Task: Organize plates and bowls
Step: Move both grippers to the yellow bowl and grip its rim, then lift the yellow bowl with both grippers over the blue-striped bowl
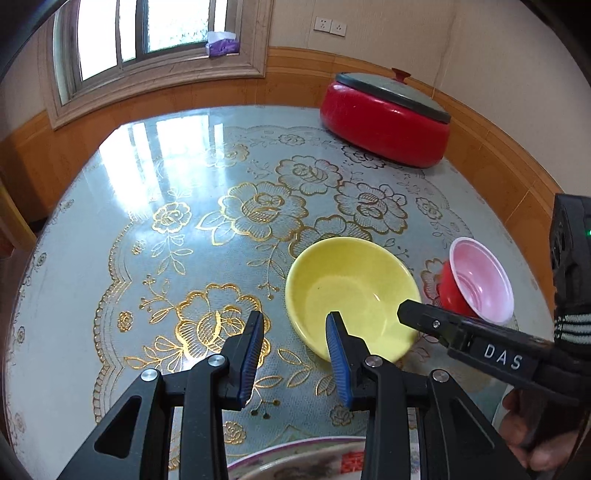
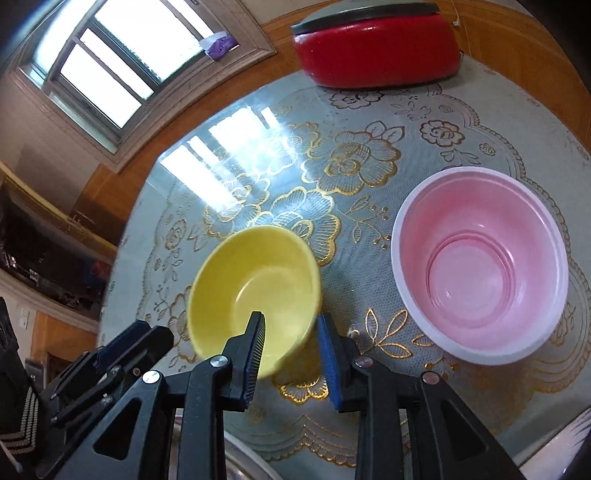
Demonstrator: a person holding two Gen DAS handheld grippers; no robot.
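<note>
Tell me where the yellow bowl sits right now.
The yellow bowl rests on the floral tablecloth near the table's front, left of the pink-lined red bowl, with the right gripper straddling its near rim.

A home dining room: floral-clothed table (image 1: pixel 147 206) (glass-topped), window (image 1: pixel 147 33).

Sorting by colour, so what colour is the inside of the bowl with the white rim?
Pale pink inside the bowl, clearest in the right wrist view.

We see a plain yellow bowl (image 1: pixel 351 295) and a bowl with a red outside and pink inside (image 1: pixel 480 284). The tablecloth (image 1: pixel 184 221) is pale grey-blue with gold flower outlines. Our gripper pads (image 1: pixel 334 343) are blue.
</note>
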